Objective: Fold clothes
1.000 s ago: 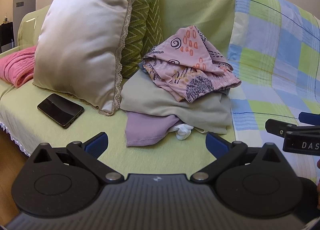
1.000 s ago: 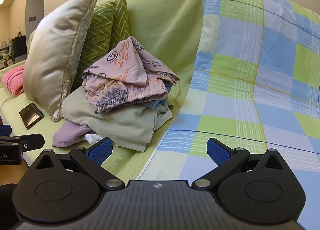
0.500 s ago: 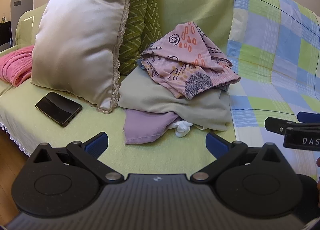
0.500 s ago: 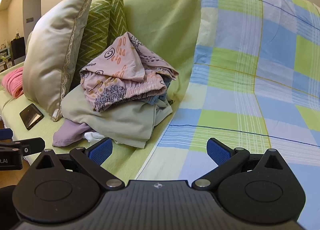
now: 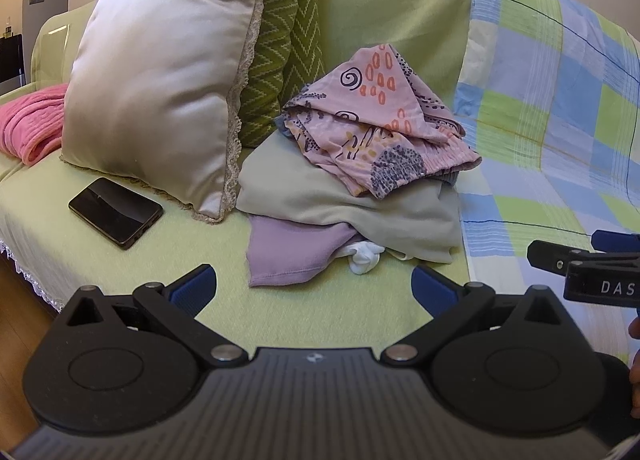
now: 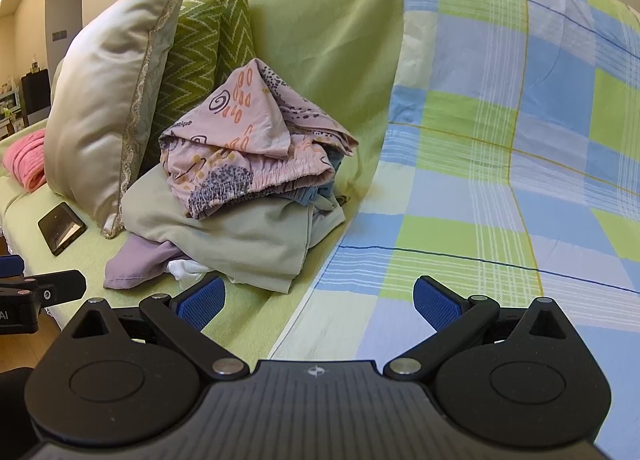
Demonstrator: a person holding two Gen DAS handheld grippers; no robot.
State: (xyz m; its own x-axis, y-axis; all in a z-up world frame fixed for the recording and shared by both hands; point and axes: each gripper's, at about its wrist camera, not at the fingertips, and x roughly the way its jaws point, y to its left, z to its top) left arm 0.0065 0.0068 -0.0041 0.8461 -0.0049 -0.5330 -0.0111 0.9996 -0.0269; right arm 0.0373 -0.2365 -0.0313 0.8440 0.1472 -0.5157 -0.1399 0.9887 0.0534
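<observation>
A heap of clothes lies on the green sofa seat. On top sits a crumpled pink patterned garment (image 5: pixel 376 127) (image 6: pixel 256 139). Under it spreads a beige-grey garment (image 5: pixel 344 211) (image 6: pixel 240 232), then a lilac one (image 5: pixel 292 252) (image 6: pixel 136 260) and a small white piece (image 5: pixel 362 256) (image 6: pixel 188 270). My left gripper (image 5: pixel 314 286) is open and empty, hovering short of the heap's front edge. My right gripper (image 6: pixel 318 300) is open too, holding nothing, to the right of the heap over the edge of the checked blanket (image 6: pixel 500 163). Each gripper shows at the other view's edge.
A large cream cushion (image 5: pixel 168 71) and a green zigzag cushion (image 5: pixel 288 59) lean on the sofa back left of the heap. A black phone (image 5: pixel 116 211) lies on the seat. A pink towel (image 5: pixel 28 123) sits far left. The checked blanket (image 5: pixel 560 119) covers the right side.
Both grippers have moved a little closer to the heap, which now looks larger in each view. Both stay open. The clothes have not moved.
</observation>
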